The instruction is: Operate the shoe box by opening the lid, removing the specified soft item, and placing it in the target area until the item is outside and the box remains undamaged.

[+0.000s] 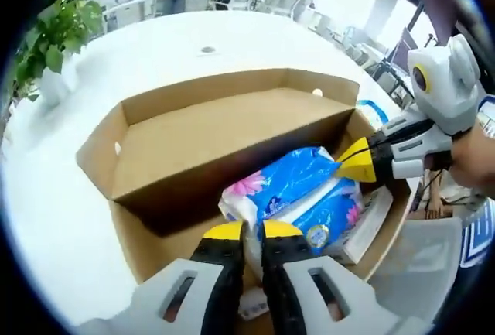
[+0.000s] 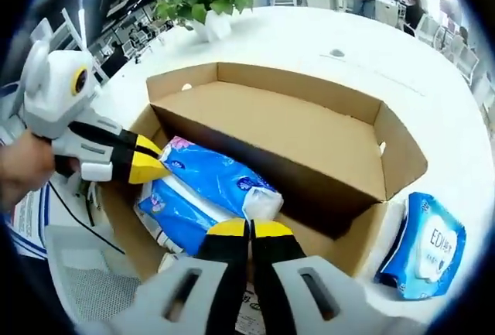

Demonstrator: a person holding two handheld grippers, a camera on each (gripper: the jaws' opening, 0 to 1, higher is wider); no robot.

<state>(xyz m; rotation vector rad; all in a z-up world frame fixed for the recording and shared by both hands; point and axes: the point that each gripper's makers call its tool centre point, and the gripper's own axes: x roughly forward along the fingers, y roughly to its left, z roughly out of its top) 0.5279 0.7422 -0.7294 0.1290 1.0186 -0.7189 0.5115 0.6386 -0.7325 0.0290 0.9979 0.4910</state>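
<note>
Both grippers pinch tissue pack [image 2: 209, 184]; wipes [image 2: 428, 244] read "EDI".

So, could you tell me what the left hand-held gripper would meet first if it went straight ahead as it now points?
Most likely the blue tissue pack lying in the open box: the left hand-held gripper has its shut tips right at the pack's near end, perhaps already touching. The raised lid stands behind it.
</note>
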